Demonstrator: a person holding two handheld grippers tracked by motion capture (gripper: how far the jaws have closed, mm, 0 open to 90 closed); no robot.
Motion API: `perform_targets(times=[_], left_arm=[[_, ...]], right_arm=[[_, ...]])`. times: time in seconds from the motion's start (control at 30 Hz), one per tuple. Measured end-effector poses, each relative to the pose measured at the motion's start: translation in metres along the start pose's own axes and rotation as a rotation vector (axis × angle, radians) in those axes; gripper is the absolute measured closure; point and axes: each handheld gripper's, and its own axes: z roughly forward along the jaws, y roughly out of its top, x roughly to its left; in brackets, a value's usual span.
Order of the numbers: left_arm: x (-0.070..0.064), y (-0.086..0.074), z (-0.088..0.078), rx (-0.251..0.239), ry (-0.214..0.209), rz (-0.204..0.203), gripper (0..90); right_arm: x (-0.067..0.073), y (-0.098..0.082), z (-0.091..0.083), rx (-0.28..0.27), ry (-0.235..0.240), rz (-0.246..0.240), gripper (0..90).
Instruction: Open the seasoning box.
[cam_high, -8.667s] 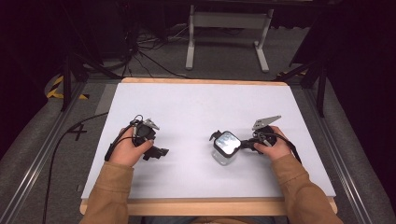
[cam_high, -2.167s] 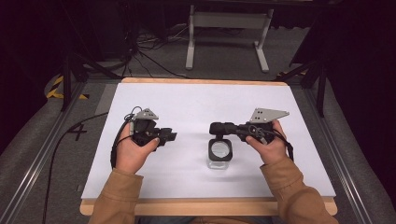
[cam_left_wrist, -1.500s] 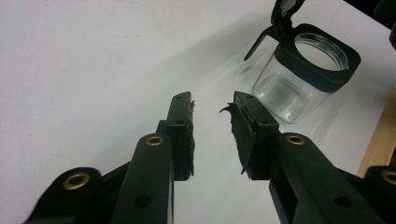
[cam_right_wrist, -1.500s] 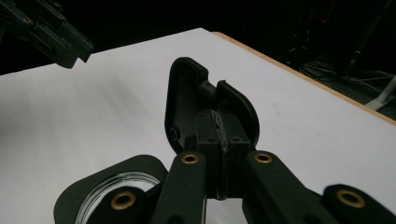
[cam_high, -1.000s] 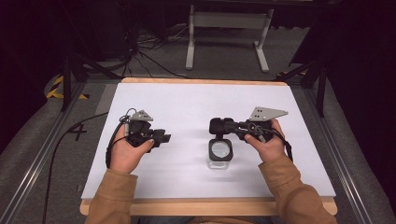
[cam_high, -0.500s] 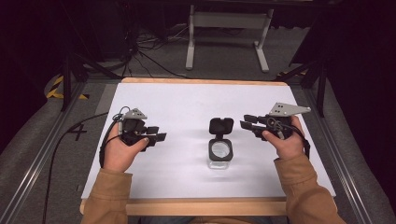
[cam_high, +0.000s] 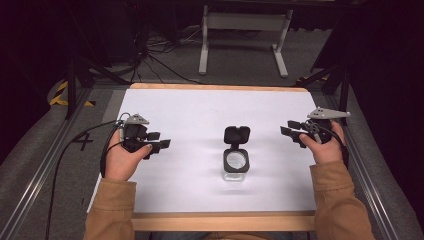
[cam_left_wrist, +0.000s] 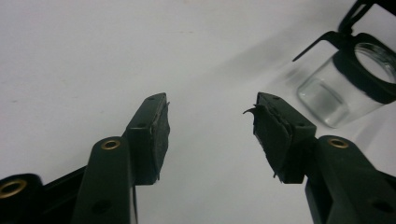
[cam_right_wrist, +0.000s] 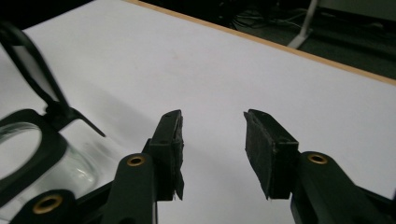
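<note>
The jar stands between my two grippers on the white table, its black flip lid swung open and standing up on the far side of the mouth. From my left gripper it lies ahead of the jaws and off to their right; in the left gripper view I see its glass body and black collar past my right-hand pad. From my right gripper it sits off to the left of the jaws and a little toward me, with the collar and raised lid at the left edge of the right gripper view.

Both pairs of jaws are spread apart with nothing between the pads, and bare table shows through each gap. Neither gripper touches the jar.

The jar stands upright, so its long axis is vertical, and the lid hinge faces away from me. Both grippers are well apart from it; I judge the right one slightly farther out, near the table's right edge.

The surface is flat, white and plain, with open space all round the jar. Beyond the far wooden edge are a dark floor, cables and a stand's legs.
</note>
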Motion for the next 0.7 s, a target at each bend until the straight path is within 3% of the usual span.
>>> perform_targets(times=[0.17,0.7], left_arm=[[0.013,-0.004,0.010,0.034,0.041,-0.004,40.7],[0.039,-0.015,0.042,0.124,0.060,-0.046,36.5]], right_arm=[[-0.017,-0.013,0.002,0.034,-0.037,0.036,54.1],[-0.045,-0.052,0.016,0.151,-0.099,0.094,46.6]])
